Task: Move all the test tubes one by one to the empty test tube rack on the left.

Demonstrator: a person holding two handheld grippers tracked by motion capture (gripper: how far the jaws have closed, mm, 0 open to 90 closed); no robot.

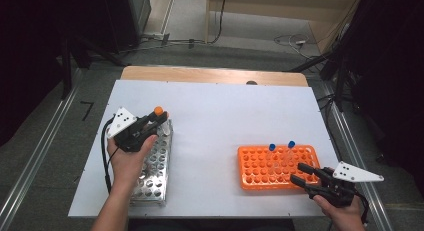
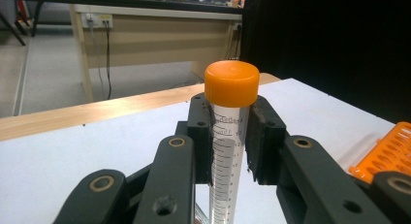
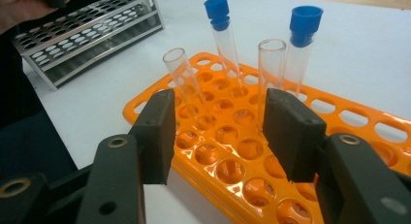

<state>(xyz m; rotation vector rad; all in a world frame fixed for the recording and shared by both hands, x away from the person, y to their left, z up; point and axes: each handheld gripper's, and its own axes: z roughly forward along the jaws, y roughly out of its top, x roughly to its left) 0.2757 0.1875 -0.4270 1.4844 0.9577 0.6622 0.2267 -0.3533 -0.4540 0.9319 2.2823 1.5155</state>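
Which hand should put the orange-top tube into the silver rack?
The left. The left gripper is already shut on the orange-capped tube, right above the metal rack. The right gripper is open over the orange rack, holding nothing.

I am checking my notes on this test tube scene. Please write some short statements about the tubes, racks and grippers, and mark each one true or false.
1. The left gripper is shut on the orange-capped tube. True.
2. The right gripper holds a blue-capped tube. False: its jaws are open with nothing between them, in front of the orange rack.
3. The orange rack holds two blue-capped tubes and two uncapped glass tubes. True.
4. The metal rack stands under the right hand. False: it lies on the left side of the table, by the left hand.
5. The orange-capped tube carries printed scale marks. True.
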